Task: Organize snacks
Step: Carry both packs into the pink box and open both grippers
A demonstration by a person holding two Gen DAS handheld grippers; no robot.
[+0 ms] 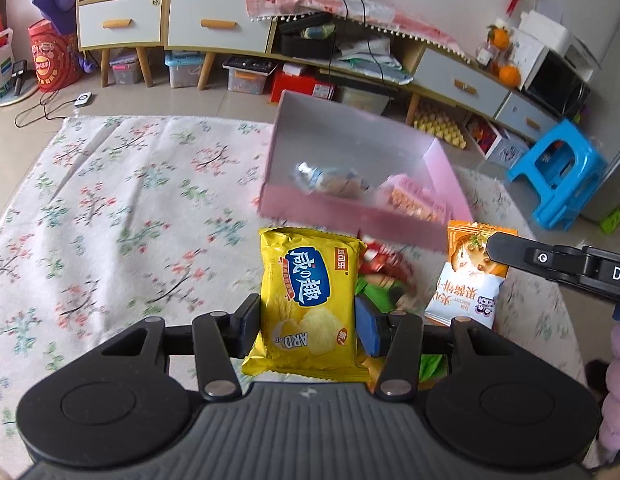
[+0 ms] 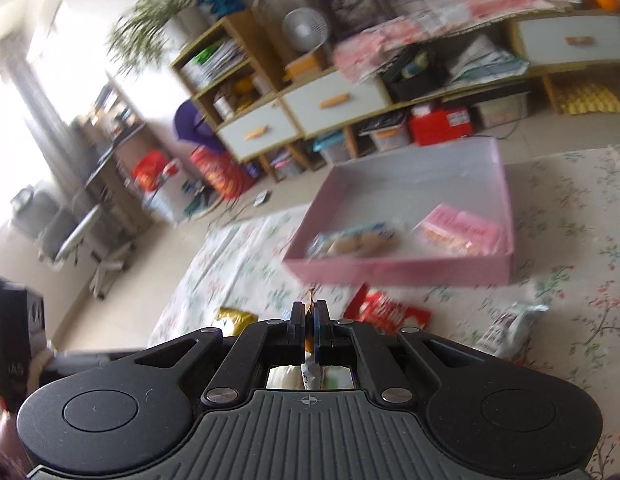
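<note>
With the left gripper (image 1: pixel 307 322) clamped partway open across a glossy yellow chip packet (image 1: pixel 307 304) and the right gripper (image 2: pixel 309 326) pinched shut on an orange-and-white biscuit sachet's (image 1: pixel 468 276) thin edge (a shallow hold), either could slip before reaching the open pink cardboard box (image 1: pixel 454 184) just ahead.

Yellow cracker pack (image 1: pixel 307 304) upright; pink box (image 1: pixel 362 216) holds perhaps two packets.

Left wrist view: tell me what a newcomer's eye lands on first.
The glossy yellow plastic snack packet stands clamped in the left gripper, low in the centre. Behind it on the floral cloth lies an open pink cardboard box, two wrapped snacks inside.
</note>
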